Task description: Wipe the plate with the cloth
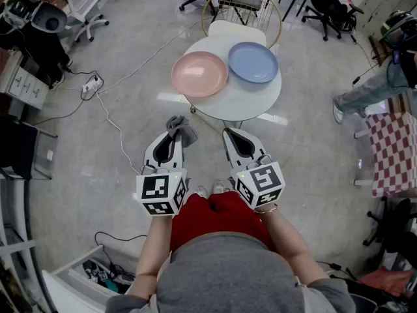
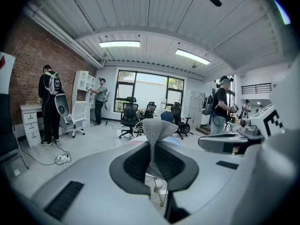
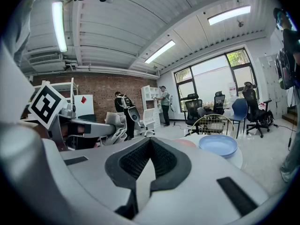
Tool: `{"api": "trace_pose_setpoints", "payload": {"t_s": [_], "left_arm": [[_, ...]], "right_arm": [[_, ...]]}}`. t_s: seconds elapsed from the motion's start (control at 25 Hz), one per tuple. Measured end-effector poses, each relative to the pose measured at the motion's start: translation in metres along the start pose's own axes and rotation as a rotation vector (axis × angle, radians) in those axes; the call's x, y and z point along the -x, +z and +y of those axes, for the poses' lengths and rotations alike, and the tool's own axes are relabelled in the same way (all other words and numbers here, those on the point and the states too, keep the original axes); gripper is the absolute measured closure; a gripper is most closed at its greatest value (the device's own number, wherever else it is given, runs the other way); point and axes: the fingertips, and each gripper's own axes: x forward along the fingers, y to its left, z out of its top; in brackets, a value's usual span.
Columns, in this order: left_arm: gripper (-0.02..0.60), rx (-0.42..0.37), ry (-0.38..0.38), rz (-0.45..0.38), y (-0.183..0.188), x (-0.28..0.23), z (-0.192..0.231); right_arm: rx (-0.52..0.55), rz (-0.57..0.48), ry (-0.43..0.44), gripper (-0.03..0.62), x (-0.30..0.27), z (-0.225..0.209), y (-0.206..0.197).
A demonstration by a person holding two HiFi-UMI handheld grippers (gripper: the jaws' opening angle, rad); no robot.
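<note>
Left tongs (image 1: pixel 174 134): I see them pinching the grey cloth (image 1: pixel 182 129). In the left gripper view the cloth (image 2: pixel 157 128) is squeezed thin between the dark pads and fans out above the tips (image 2: pixel 151 144).
Right tongs (image 1: pixel 229 134): pressed together with nothing between them. The right gripper view shows the pads meeting at the tip (image 3: pixel 150 142).
Where I hold them: both tongs are side by side over the floor (image 1: pixel 117 175), on the near side of the table (image 1: pixel 234 103), and neither touches it.
Cloth: off the table, up in the left tongs, just short of its near edge.
Pink plate (image 1: pixel 199 74): on the left of the round white table, touching the blue one or just beside it.
Blue plate (image 1: pixel 253 62): on the right, slightly farther away, and also plain in the right gripper view (image 3: pixel 218 146).
Behind the table: a wire basket with a gold ring (image 1: pixel 242 5) stands against the far edge.
Floor to the left: a white cable (image 1: pixel 114 126) runs from a power strip (image 1: pixel 91 85) towards me, passing left of the table.
To the right: a person's leg (image 1: pixel 365 93) well apart from the table, and a red checked fabric (image 1: pixel 394 152) nearer.
Far end: office chairs (image 1: pixel 329 5).
</note>
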Motion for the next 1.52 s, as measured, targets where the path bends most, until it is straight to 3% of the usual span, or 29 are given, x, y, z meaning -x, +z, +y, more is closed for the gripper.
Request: {"api": "trace_pose_setpoints", "payload": {"t_s": [0.56,0.8,1.16,1.52], "left_arm": [[0.546,0.070,0.018,-0.085,0.021,-0.009,-0.004],[0.546,0.057,0.027,-0.074,0.026,-0.031,0.011],[0.546,0.045,-0.005,-0.032,0.031,-0.119,0.054],[0.546,0.055,-0.113,0.068,0.039,-0.239,0.124]], "right_arm": [[-0.052,-0.042,0.018,0.565,0.008,-0.043,0.008],[-0.077,-0.066,0.001,0.565,-0.012,-0.061,0.019],[-0.097,-0.075,-0.053,0.565,-0.078,-0.104,0.035],[-0.134,-0.041,-0.199,0.565,-0.185,-0.159,0.054]]}}
